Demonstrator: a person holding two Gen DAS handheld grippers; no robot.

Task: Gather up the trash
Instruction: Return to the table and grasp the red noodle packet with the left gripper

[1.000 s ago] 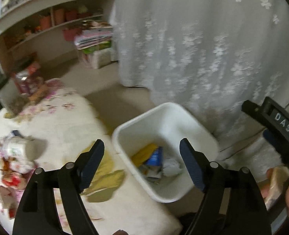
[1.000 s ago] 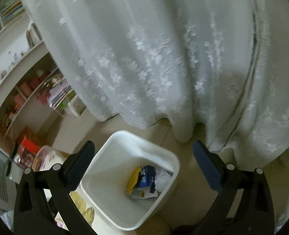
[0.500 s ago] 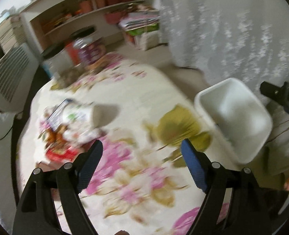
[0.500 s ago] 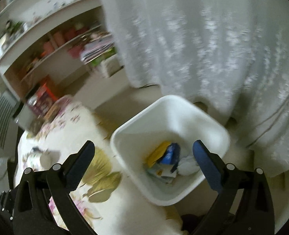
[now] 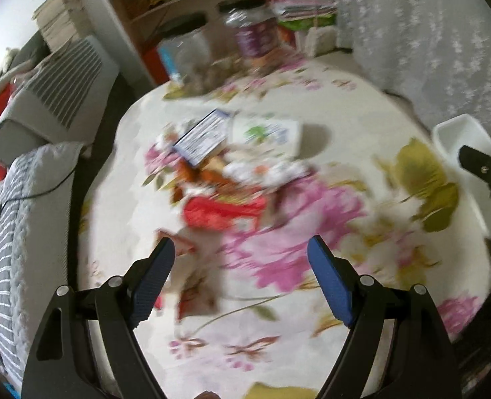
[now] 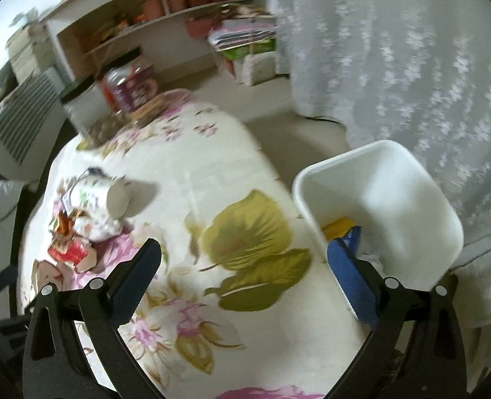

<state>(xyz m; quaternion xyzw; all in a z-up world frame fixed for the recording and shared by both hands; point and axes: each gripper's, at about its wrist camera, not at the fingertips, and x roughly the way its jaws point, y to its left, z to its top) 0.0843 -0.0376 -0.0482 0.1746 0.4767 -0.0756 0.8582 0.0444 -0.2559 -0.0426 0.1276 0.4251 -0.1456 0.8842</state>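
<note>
Left wrist view was motion-blurred, so no writing could be read: the blue-and-white carton (image 5: pixel 201 137) in the trash pile (image 5: pixel 225 173) showed a printed label panel, but the text was only grey smear. The purple-labelled jar (image 5: pixel 255 35) at the far edge was equally illegible, as was the clear jar (image 5: pixel 187 50) w/ black lid beside it.

Left gripper (image 5: pixel 242 266) hovered above the floral-cloth desk (image 5: pixel 312 259), angled down toward the pile, its fingers (image 5: pixel 154 277) spread wide w/ nothing between them. The pile lay ahead of it, left of centre on the desk: a white cup (image 5: pixel 267 133) w/ green print on its side, touching the carton; a red wrapper (image 5: pixel 222 211) nearest the gripper; crumpled white paper (image 5: pixel 268 169) between. The wrapper was prob. foil or plastic, though the blur left that unsure.

Right wrist view: right gripper (image 6: pixel 244 264) also held above the desk, fingers (image 6: pixel 353 281) released & empty, pointing roughly at the desk's right edge. The white bin (image 6: pixel 388 196) stood just beside that edge, w/ a yellow item (image 6: pixel 338 224), a blue one & white paper inside. The right finger overlapped the bin's near rim in the view; contact couldn't be told. The pile sat well apart from the bin, on the far left of the desk.

Behind: shelves (image 6: pixel 165 20), a lace curtain (image 6: pixel 411 66), a ribbed grey appliance (image 5: pixel 59 76).
</note>
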